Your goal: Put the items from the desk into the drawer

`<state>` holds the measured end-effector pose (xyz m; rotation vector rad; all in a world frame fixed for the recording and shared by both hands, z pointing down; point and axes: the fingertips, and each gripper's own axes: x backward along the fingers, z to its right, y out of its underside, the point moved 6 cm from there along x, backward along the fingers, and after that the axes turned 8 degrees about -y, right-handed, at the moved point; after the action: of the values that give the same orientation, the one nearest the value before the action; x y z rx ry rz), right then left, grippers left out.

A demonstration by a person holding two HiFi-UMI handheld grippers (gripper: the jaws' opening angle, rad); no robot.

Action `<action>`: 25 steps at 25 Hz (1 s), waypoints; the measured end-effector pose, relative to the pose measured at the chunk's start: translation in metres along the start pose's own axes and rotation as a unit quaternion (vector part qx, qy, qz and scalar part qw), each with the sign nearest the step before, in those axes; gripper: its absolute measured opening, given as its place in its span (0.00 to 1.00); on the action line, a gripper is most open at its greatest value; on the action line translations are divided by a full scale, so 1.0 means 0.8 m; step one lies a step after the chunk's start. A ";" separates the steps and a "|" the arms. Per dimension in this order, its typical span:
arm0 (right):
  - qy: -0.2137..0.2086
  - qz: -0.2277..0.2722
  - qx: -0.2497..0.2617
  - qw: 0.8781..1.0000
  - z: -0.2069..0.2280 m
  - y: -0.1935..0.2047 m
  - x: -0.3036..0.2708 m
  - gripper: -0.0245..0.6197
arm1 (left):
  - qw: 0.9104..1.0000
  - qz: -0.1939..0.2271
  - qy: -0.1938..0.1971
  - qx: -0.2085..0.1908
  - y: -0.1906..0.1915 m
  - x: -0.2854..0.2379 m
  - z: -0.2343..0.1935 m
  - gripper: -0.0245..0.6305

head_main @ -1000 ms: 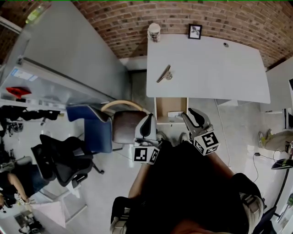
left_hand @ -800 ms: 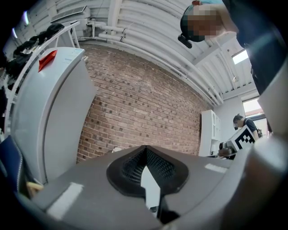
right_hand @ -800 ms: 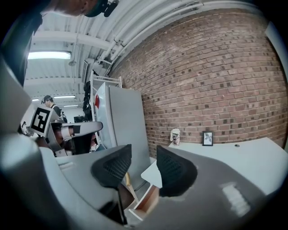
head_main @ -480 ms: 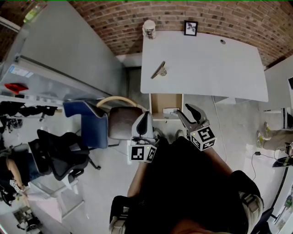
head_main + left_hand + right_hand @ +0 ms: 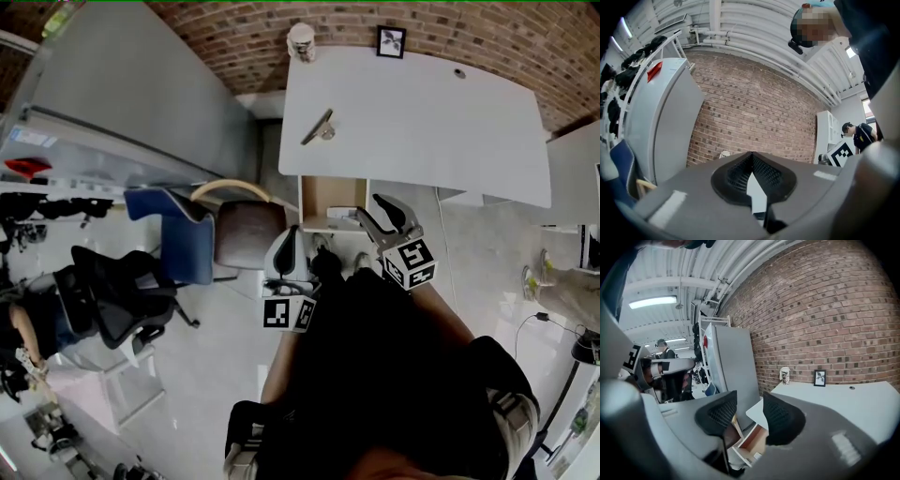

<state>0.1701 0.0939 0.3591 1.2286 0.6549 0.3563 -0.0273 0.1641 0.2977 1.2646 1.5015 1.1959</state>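
A white desk [image 5: 422,122] stands against the brick wall. On it are a pale cup [image 5: 301,41], a small framed picture [image 5: 391,40] and a long metal clip [image 5: 317,127]. Under its front left edge a wooden drawer [image 5: 322,195] stands open with a small white item [image 5: 342,213] inside. My right gripper [image 5: 368,208] hovers at the drawer's right front. Its jaws have just been opening and now stand open with nothing between them. In the right gripper view the right gripper [image 5: 749,397] looks over the drawer [image 5: 752,439]. My left gripper [image 5: 291,242] is left of the drawer, shut and empty; the left gripper [image 5: 751,155] points level.
A brown seat with a curved wooden back [image 5: 246,230] and a blue chair [image 5: 178,239] stand just left of the drawer. A black office chair [image 5: 117,295] is further left. A grey partition [image 5: 141,94] flanks the desk's left side, and a white cabinet [image 5: 572,169] its right.
Both grippers have edged up the picture toward the desk and drawer. The desk sits higher and further left in the head view than a second ago.
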 end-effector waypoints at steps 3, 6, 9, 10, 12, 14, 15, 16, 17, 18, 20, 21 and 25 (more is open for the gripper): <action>-0.003 -0.012 -0.004 1.000 0.012 0.008 -0.007 0.32 | 1.000 -0.003 0.000 0.004 0.005 -0.007 0.001 0.06; -0.001 -0.020 -0.002 1.000 0.024 0.011 -0.023 0.32 | 1.000 -0.003 0.005 0.000 0.010 -0.022 -0.004 0.06; -0.005 -0.022 -0.012 1.000 0.035 0.008 -0.039 0.32 | 1.000 -0.006 0.007 0.005 0.013 -0.040 -0.013 0.06; -0.007 -0.024 -0.014 1.000 0.038 0.006 -0.045 0.32 | 1.000 -0.006 0.008 0.008 0.013 -0.048 -0.017 0.06; -0.011 -0.028 -0.016 0.999 0.046 0.001 -0.062 0.32 | 1.000 -0.009 0.012 0.012 0.014 -0.067 -0.025 0.06; -0.016 -0.034 -0.017 0.999 0.056 -0.005 -0.082 0.32 | 1.000 -0.012 0.018 0.014 0.013 -0.088 -0.034 0.06; -0.017 -0.037 -0.017 0.999 0.062 -0.008 -0.092 0.32 | 1.000 -0.014 0.020 0.015 0.011 -0.098 -0.038 0.06; -0.017 -0.039 -0.018 0.999 0.067 -0.010 -0.102 0.32 | 1.000 -0.014 0.022 0.015 0.009 -0.108 -0.042 0.06; -0.017 -0.043 -0.018 0.999 0.074 -0.012 -0.112 0.32 | 0.999 -0.015 0.023 0.016 0.006 -0.119 -0.047 0.06; -0.016 -0.047 -0.018 0.999 0.081 -0.014 -0.124 0.33 | 0.999 -0.016 0.024 0.016 0.004 -0.130 -0.053 0.06; -0.016 -0.061 -0.016 0.998 0.095 -0.015 -0.148 0.34 | 0.999 -0.019 0.024 0.018 0.001 -0.151 -0.065 0.06; -0.017 -0.068 -0.015 0.997 0.101 -0.014 -0.160 0.34 | 0.999 -0.021 0.025 0.019 0.001 -0.161 -0.071 0.06; -0.018 -0.096 -0.020 0.995 0.127 -0.002 -0.204 0.35 | 0.999 -0.030 0.027 0.021 0.002 -0.193 -0.090 0.06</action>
<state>0.1093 -0.0780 0.4202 1.1214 0.7245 0.1858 -0.0715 0.0003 0.3167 1.2142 1.6008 1.1741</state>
